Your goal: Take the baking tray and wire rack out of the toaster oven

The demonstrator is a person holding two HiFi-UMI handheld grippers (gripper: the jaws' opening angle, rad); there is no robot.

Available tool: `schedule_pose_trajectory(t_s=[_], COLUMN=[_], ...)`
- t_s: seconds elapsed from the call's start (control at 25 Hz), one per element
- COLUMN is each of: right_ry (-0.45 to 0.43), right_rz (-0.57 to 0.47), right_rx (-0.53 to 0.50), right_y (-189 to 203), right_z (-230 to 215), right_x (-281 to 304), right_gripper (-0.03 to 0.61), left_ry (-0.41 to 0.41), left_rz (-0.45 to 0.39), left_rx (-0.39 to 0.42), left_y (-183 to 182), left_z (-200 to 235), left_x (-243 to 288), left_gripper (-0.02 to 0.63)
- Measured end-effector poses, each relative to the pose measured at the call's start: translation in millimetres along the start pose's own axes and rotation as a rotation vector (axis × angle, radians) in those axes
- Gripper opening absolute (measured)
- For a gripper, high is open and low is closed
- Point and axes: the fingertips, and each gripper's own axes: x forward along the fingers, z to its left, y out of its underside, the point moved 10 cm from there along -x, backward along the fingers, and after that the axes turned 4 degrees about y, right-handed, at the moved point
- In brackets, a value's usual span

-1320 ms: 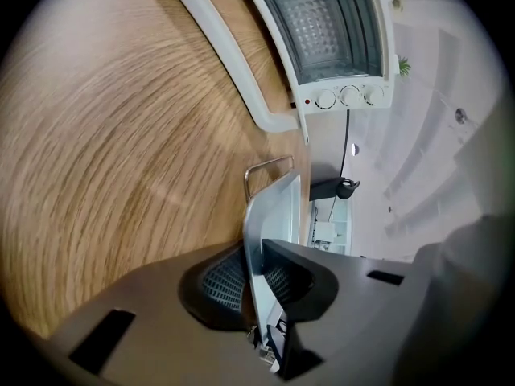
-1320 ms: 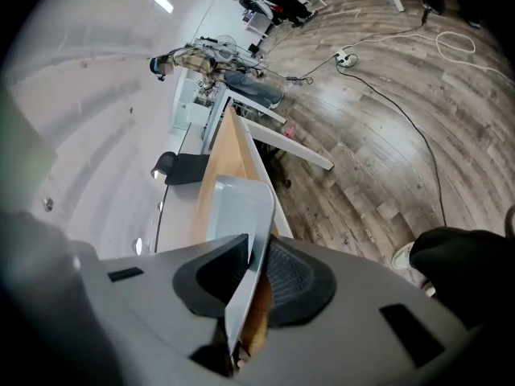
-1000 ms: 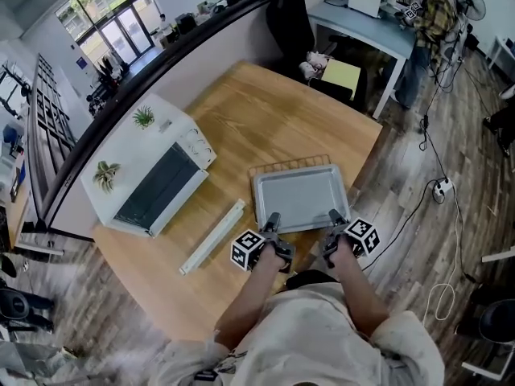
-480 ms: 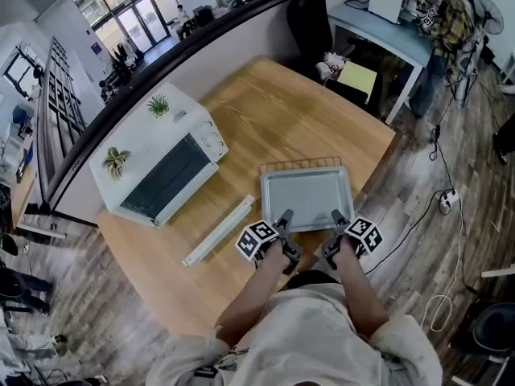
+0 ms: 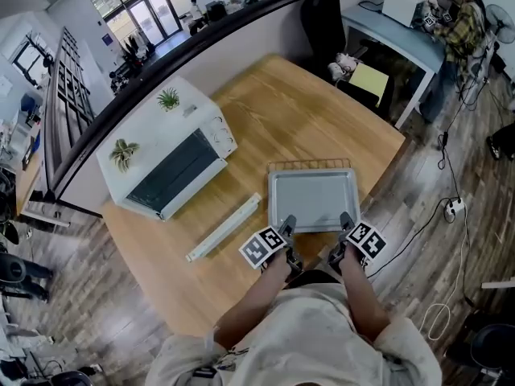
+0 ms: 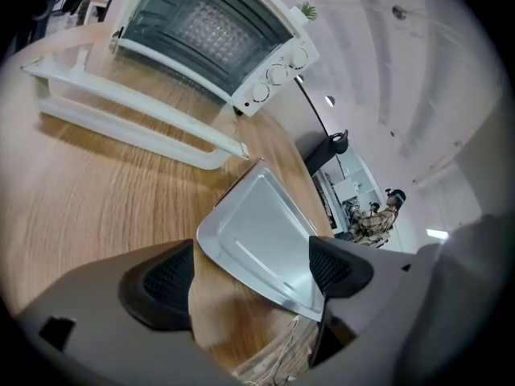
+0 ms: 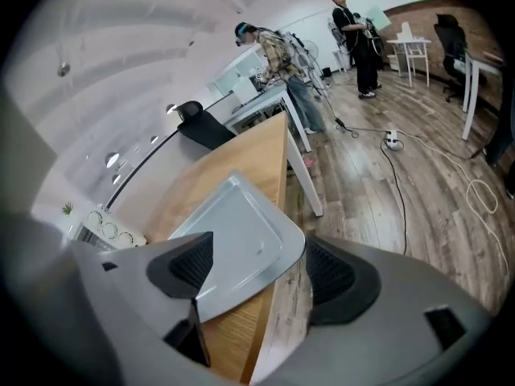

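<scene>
The grey baking tray [image 5: 314, 199] lies flat on the wooden table [image 5: 265, 119], with the wire rack [image 5: 310, 166] showing under its far edge. My left gripper [image 5: 288, 227] and right gripper [image 5: 346, 223] sit at the tray's near edge, one towards each corner. In the left gripper view the tray [image 6: 257, 232] lies between the wide-spread jaws of the left gripper [image 6: 249, 272], and neither pad presses on it. In the right gripper view the right gripper [image 7: 249, 268] has just been opening, with the tray's corner [image 7: 241, 240] loose between its jaws. The white toaster oven [image 5: 173, 163] stands at the left.
A long white bar [image 5: 225, 227] lies between the oven and the tray. The table's near edge runs just under both grippers, and its right edge [image 7: 278, 207] lies close to the tray. A person stands at a second table [image 5: 394, 30] at the far right. A black chair [image 5: 322, 6] stands behind.
Both grippers' jaws have spread apart at the tray's near edge and their marker cubes have rolled. The tray and rack have stayed flat on the table.
</scene>
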Motion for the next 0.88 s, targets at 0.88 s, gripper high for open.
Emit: schedule_pose_trajectory(t_s=[0.88], right_ry=[-0.241], right_rz=[-0.187], right_rx=[-0.666], right_y=[7.3], right_z=[120.4], right_x=[-3.4], right_gripper=[0.370], left_ry=[-0.164], left_rz=[-0.316], left_rx=[0.301], left_y=[-33.7], left_z=[30.8], left_x=[-68.6], left_gripper=[0.445])
